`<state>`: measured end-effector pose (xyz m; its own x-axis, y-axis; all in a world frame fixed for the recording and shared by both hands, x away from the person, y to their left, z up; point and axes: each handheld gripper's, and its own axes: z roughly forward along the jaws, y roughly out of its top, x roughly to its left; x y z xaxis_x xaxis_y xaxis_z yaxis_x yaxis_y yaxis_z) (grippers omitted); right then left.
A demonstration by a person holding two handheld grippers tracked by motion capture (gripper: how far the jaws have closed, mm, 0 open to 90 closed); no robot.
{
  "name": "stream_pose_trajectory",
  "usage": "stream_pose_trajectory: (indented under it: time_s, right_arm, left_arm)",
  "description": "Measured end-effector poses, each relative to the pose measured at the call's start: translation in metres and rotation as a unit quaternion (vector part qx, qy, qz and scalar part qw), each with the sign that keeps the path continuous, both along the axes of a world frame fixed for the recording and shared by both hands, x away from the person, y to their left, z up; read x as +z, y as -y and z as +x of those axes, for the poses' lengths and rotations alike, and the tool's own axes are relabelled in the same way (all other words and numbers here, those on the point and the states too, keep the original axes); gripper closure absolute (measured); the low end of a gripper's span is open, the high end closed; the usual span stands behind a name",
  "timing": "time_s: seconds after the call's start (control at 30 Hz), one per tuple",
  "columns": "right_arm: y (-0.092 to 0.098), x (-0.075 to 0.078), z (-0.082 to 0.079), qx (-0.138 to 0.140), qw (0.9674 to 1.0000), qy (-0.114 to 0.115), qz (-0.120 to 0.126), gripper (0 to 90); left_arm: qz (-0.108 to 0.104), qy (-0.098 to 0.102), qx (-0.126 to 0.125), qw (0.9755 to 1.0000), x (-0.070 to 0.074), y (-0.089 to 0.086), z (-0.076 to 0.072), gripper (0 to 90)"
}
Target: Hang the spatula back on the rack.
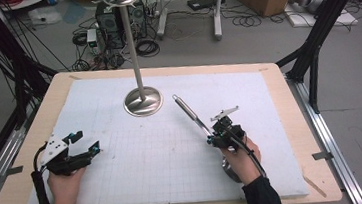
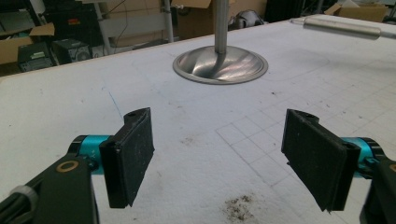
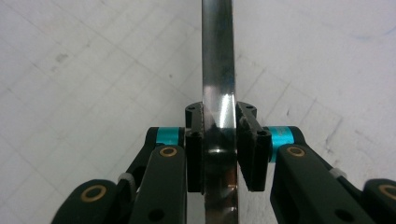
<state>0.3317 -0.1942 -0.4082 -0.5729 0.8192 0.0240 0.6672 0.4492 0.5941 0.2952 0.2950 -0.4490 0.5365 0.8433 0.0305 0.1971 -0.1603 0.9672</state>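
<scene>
White mat (image 1: 125, 167) | right gripper (image 3: 219, 140) clamps ladle handle (image 3: 218, 70) | left gripper (image 2: 219, 154) agape | high view: stand (image 1: 143, 101)

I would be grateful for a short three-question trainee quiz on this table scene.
1. True or false: the right claw is shut on the metal utensil handle.
2. What do the left claw's jaws hold? A) a cup B) nothing C) a cloth
3. What stands on the white mat beyond both claws?

Key: 1 true. 2 B; the jaws stand wide apart over the mat. 3 The steel stand, a round base with an upright pole.
</scene>
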Motion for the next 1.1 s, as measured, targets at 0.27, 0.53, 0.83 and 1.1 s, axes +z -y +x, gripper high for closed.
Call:
stream_pose_trajectory:
  time_s: [0.27, 0.53, 0.83, 1.1]
  right_arm:
    - [0.008, 0.017, -0.008, 0.011, 0.9975, 0.045, 0.053, 75.4]
    - [0.011, 0.038, -0.020, 0.025, 0.9871, 0.133, 0.086, 75.4]
    - [0.014, 0.068, -0.033, 0.041, 0.9625, 0.227, 0.142, 75.4]
    - [0.009, 0.089, -0.037, 0.045, 0.9382, 0.295, 0.175, 75.4]
  left_arm:
    - [0.001, 0.000, 0.001, 1.0000, 0.000, 0.000, 0.000, 25.5]
    - [0.001, 0.000, 0.002, 1.0000, 0.000, 0.000, 0.000, 25.5]
    - [0.000, 0.001, 0.003, 1.0000, 0.000, 0.000, 0.000, 25.5]
    - [0.000, 0.000, 0.003, 1.0000, 0.000, 0.000, 0.000, 25.5]
